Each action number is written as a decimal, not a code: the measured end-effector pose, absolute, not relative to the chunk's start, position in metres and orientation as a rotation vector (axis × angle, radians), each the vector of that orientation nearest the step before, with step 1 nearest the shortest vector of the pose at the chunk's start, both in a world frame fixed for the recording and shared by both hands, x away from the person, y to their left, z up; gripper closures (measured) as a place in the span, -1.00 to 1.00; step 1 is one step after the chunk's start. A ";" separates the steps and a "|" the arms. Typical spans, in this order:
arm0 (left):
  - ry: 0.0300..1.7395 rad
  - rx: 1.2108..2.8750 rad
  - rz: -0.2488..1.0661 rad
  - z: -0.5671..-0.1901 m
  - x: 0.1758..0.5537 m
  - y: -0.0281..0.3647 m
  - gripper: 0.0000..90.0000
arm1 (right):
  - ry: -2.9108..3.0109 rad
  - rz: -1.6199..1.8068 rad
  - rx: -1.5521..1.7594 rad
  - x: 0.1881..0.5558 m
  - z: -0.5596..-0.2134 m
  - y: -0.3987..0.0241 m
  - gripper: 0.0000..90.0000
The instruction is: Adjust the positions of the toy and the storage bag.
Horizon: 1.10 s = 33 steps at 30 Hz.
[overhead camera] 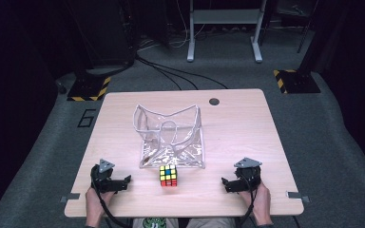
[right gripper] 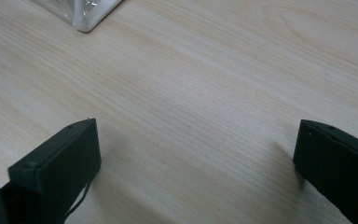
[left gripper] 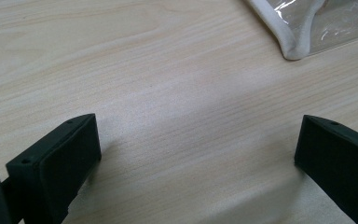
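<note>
Jaws of both grippers gape empty, the cube (overhead camera: 168,175) lying midway between them, untouched.

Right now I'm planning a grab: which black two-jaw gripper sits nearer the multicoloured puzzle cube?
The left gripper; its gap to the multicoloured puzzle cube looks slightly shorter than the right gripper's.

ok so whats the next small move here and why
Probably bring the right gripper in toward the puzzle cube to take hold of it. Both it and the left gripper stand open and empty on the table, and the cube sits loose between them, just in front of the clear bag.
</note>
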<state>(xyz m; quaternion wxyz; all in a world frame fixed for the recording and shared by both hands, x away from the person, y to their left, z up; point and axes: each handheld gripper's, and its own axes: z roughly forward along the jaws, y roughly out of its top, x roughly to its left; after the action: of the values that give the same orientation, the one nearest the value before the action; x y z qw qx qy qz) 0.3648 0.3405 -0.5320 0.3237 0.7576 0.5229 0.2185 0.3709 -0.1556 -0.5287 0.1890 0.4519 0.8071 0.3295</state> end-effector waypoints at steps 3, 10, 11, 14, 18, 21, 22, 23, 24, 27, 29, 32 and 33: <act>1.373 1.986 0.573 -0.532 0.365 0.340 -0.99 | 2.262 0.935 1.260 0.368 -0.527 -0.152 -1.00; 1.368 1.993 0.574 -0.532 0.365 0.340 -0.99 | 2.297 0.969 1.254 0.364 -0.524 -0.144 -1.00; 1.368 1.993 0.573 -0.532 0.365 0.340 -0.99 | 2.287 0.989 1.250 0.362 -0.522 -0.141 -1.00; 1.369 1.993 0.574 -0.532 0.365 0.340 -0.99 | 2.295 0.999 1.233 0.361 -0.517 -0.137 -0.99; 1.371 1.991 0.574 -0.532 0.366 0.340 -0.99 | 2.307 1.012 1.212 0.358 -0.510 -0.131 -0.98; 1.371 1.992 0.572 -0.532 0.366 0.339 -0.99 | 2.308 1.032 1.193 0.357 -0.504 -0.127 -0.97; 1.371 1.992 0.572 -0.532 0.366 0.339 -0.99 | 2.311 1.035 1.180 0.357 -0.503 -0.126 -0.97; 1.374 1.992 0.576 -0.532 0.366 0.339 -0.99 | 2.315 1.035 1.170 0.356 -0.501 -0.124 -0.97; 1.367 1.989 0.574 -0.532 0.366 0.339 -0.99 | 2.315 1.035 1.170 0.356 -0.501 -0.124 -0.97; 1.370 1.985 0.572 -0.532 0.367 0.338 -0.99 | 2.332 1.046 1.136 0.356 -0.497 -0.116 -0.96; 1.371 1.988 0.574 -0.532 0.367 0.338 -0.99 | 2.336 1.048 1.131 0.356 -0.495 -0.114 -0.96; 1.371 1.988 0.575 -0.532 0.367 0.338 -0.99 | 2.350 1.055 1.101 0.356 -0.492 -0.107 -0.96; 1.369 1.990 0.575 -0.532 0.367 0.338 -0.99 | 2.352 1.057 1.097 0.356 -0.491 -0.106 -0.96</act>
<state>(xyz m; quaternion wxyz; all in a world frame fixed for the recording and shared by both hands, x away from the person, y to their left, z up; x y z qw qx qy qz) 0.3669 0.3381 -0.5320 0.3236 0.7583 0.5217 0.2192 0.3558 -0.1058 -0.4907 0.1691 0.3859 0.8272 0.3718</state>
